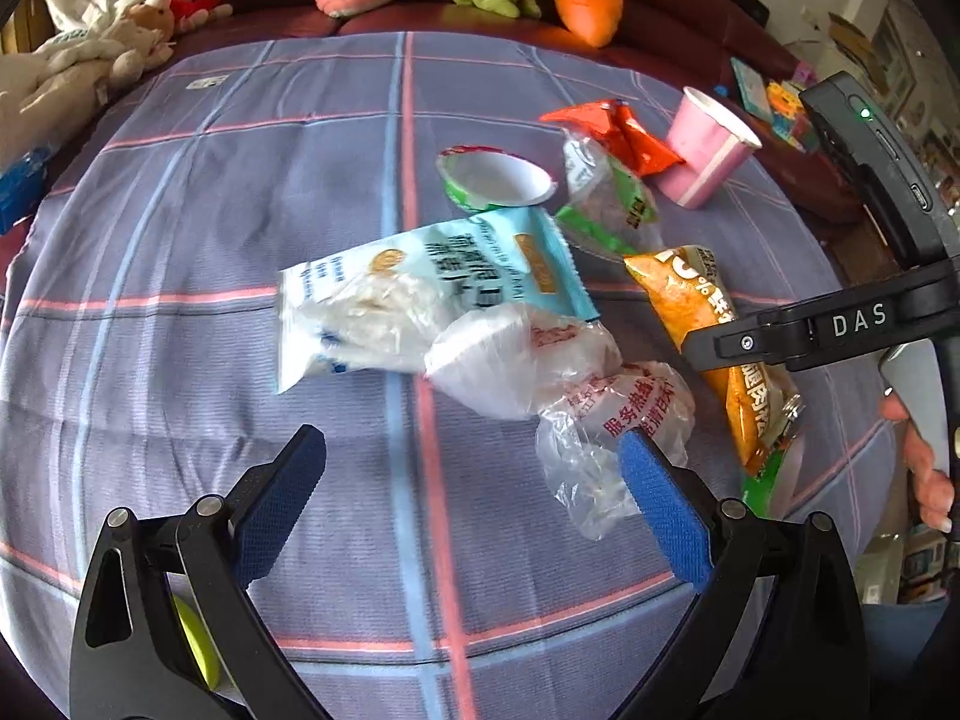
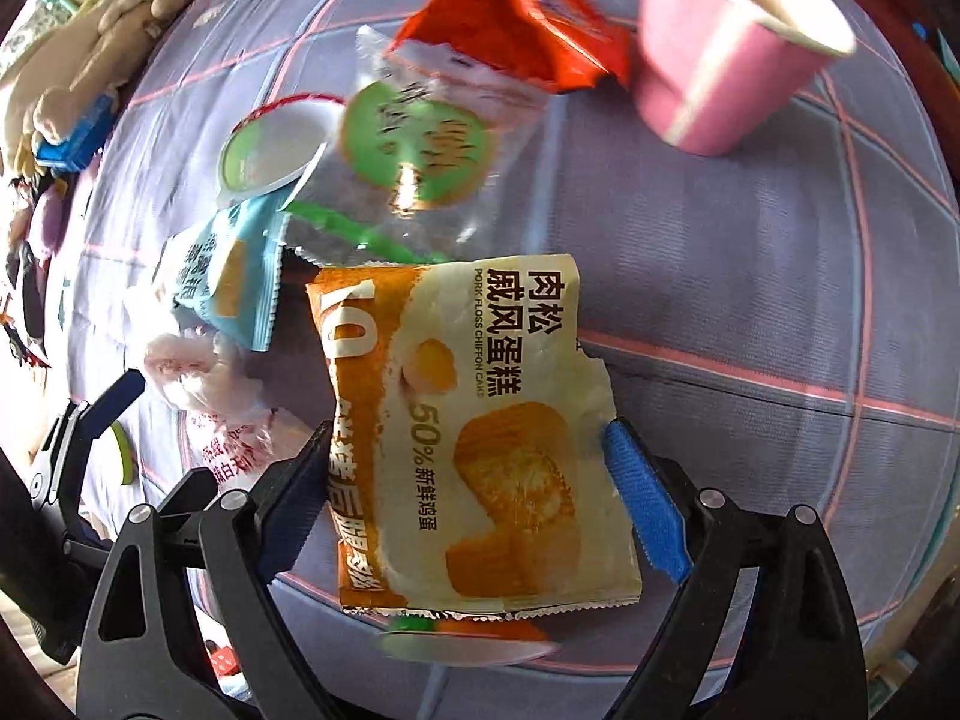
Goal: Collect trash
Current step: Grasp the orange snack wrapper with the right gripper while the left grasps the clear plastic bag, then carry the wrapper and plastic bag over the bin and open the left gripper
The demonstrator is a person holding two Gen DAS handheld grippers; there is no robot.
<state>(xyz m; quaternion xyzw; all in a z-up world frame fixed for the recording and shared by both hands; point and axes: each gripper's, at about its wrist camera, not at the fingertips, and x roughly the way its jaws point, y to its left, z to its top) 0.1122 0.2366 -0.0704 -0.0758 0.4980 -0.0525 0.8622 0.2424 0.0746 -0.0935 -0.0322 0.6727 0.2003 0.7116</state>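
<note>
Task looks barely started: all the trash is on the plaid cloth [image 1: 180,228], none visibly bagged, and no bin or bag for it shows in either view.

Right gripper [image 2: 468,474] sits over the orange cake wrapper [image 2: 480,420], jaws spread w/ the wrapper between them. Left pad [image 2: 300,480] is at the wrapper's left edge and right pad [image 2: 645,498] at its right edge, but no clear squeeze yet, so prob. about to pinch, not holding.

Left gripper [image 1: 474,510] hovers near the front of the pile, jaws spread wide, nothing between them but cloth. Its right pad [image 1: 660,510] overlaps the crumpled clear bag [image 1: 600,420] in view; can't tell if touching.

Still left, near to far: clear bag, blue-white snack pack [image 1: 420,300], green-label clear wrapper [image 2: 414,150], round foil lid [image 1: 495,177], red-orange wrapper [image 2: 516,24], and a pink paper cup [image 2: 720,60] tipped over at far right. Something small lies under the cake wrapper's near end, too blurred to ID.

Judgement: zero items collected so far; the cake wrapper looks like the first pick.
</note>
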